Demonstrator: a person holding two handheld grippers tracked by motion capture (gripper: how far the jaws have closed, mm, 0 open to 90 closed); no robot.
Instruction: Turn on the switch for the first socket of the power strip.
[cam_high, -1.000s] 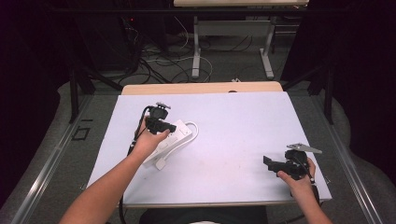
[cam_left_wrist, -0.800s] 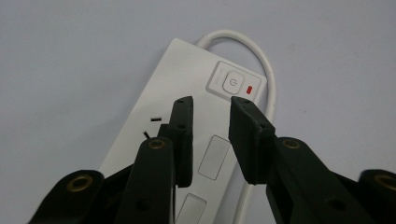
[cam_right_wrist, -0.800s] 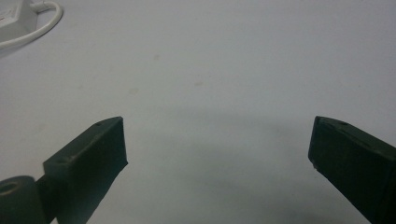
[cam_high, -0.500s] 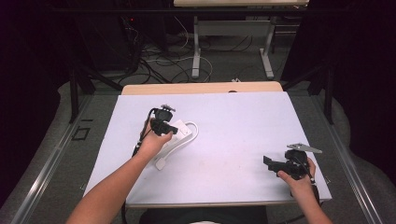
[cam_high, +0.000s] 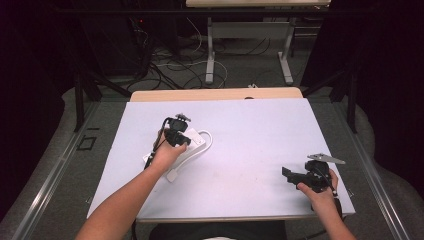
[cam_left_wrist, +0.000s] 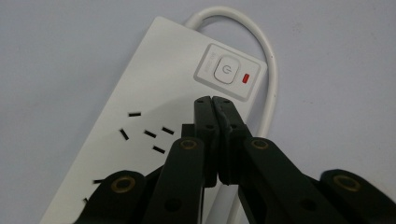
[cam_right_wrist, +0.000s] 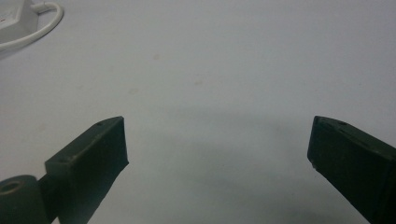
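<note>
Power strip (cam_left_wrist: 154, 121) at frame centre: left claw (cam_left_wrist: 212, 100) has just pressed together empty, tips poised just below its switch (cam_left_wrist: 225, 72); right claw (cam_right_wrist: 217, 140) spread.

A white table (cam_high: 260, 130) stands on grey floor (cam_high: 65, 150) in a dim room, its wooden far edge showing. Beyond it a second table (cam_high: 250, 3) rests on pale metal legs (cam_high: 210, 55), with cables (cam_high: 170, 62) tangled on the floor beneath. Both sides fall away into darkness.
</note>
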